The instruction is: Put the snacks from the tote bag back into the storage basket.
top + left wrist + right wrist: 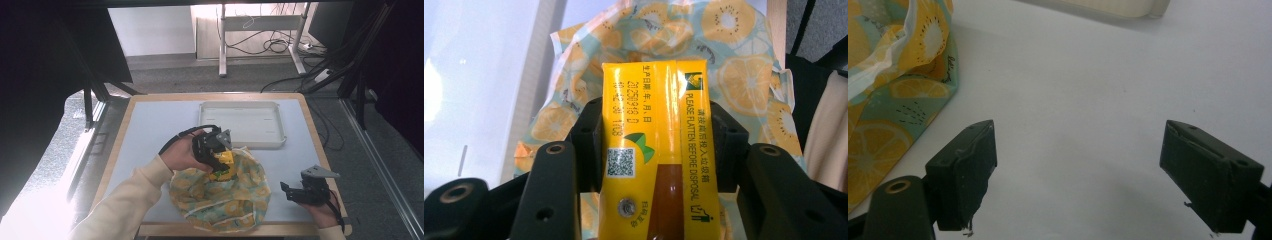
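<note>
The left gripper holds a yellow drink carton above the fruit-print bag near the table's front edge, its fingers pinching the carton's two sides. The carton carries black print, a QR code, a green leaf mark and a brown band. The right gripper hovers beside the bag, fingers spread over bare table. A white tray lies behind.
</note>
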The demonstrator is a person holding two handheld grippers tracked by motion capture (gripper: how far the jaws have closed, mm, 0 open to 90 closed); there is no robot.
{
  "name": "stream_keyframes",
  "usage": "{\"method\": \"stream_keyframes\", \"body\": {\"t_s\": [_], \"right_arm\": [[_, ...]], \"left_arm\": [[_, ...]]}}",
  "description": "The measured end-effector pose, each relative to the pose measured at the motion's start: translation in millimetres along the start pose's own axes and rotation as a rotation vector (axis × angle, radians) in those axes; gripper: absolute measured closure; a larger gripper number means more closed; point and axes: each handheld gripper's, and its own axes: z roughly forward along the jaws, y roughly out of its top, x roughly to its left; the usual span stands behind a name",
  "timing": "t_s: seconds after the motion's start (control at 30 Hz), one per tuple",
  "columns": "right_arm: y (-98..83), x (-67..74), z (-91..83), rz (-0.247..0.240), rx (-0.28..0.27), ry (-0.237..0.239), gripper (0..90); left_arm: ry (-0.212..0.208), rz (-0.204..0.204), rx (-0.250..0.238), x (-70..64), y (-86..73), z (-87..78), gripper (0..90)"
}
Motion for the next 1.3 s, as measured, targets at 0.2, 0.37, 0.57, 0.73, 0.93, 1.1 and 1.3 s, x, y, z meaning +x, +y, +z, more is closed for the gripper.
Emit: {"method": "stream_keyframes", "body": {"t_s": [0.2,0.37,0.57,0.73,0.93,1.1,1.3], "right_arm": [[-0.1,-0.2,-0.4,0.002,-0.003,0.000,15.4],[-0.2,-0.4,-0.3,0.002,0.000,-0.001,15.4],[-0.2,-0.6,-0.7,0.005,-0.001,0.001,15.4],[-0.3,-0.9,-0.8,0.004,-0.002,0.000,15.4],[-0.4,-1.0,-0.6,0.003,-0.001,-0.001,15.4],[-0.4,-1.1,-0.9,0.005,-0.002,-0.001,15.4],[-0.5,-1.3,-0.5,0.004,-0.004,-0.002,15.4]], "left_arm": [[0.002,0.002,-0.002,2.6,3.4,-3.7,52.2],[0.011,0.000,-0.016,5.3,6.0,-9.0,52.1],[0.007,-0.002,-0.023,8.7,7.4,-13.0,52.1],[0.008,-0.005,-0.027,12.0,6.5,-14.2,52.2],[0.010,-0.013,-0.031,18.7,6.0,-16.4,52.2],[0.016,-0.008,-0.034,24.1,7.3,-18.3,52.2],[0.009,-0.005,-0.046,28.6,8.5,-20.1,52.1]]}}
